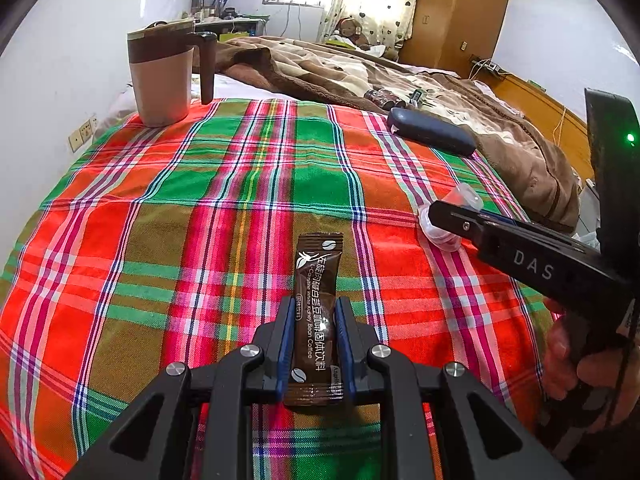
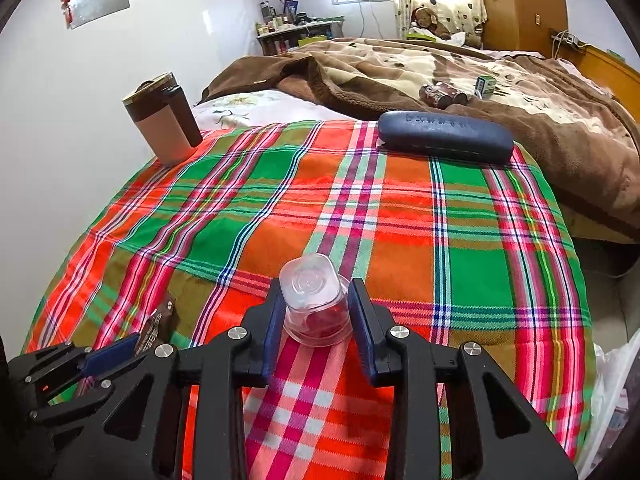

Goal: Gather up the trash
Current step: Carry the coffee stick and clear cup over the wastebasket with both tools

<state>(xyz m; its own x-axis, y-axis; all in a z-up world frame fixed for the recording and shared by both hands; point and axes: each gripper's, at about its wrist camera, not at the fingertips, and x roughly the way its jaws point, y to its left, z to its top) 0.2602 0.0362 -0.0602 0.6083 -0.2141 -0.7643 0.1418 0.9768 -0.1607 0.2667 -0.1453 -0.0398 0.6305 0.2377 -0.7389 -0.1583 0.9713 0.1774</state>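
Note:
A brown coffee sachet (image 1: 317, 312) lies on the plaid cloth (image 1: 200, 208), and my left gripper (image 1: 314, 308) is shut on it, its blue pads (image 1: 286, 344) pressing both long edges. A small clear plastic cup (image 2: 314, 300) lies on its side between the pads of my right gripper (image 2: 316, 300), which touch its sides. The cup also shows in the left wrist view (image 1: 448, 220), partly hidden by my right gripper's finger. My left gripper with the sachet (image 2: 162, 322) shows at the lower left of the right wrist view.
A brown and tan lidded mug (image 1: 166, 76) stands at the cloth's far left corner. A dark blue glasses case (image 2: 444, 136) lies at the far right edge. Behind is a bed with a brown blanket (image 2: 440, 68). A white plastic bag (image 2: 612, 380) hangs at the right.

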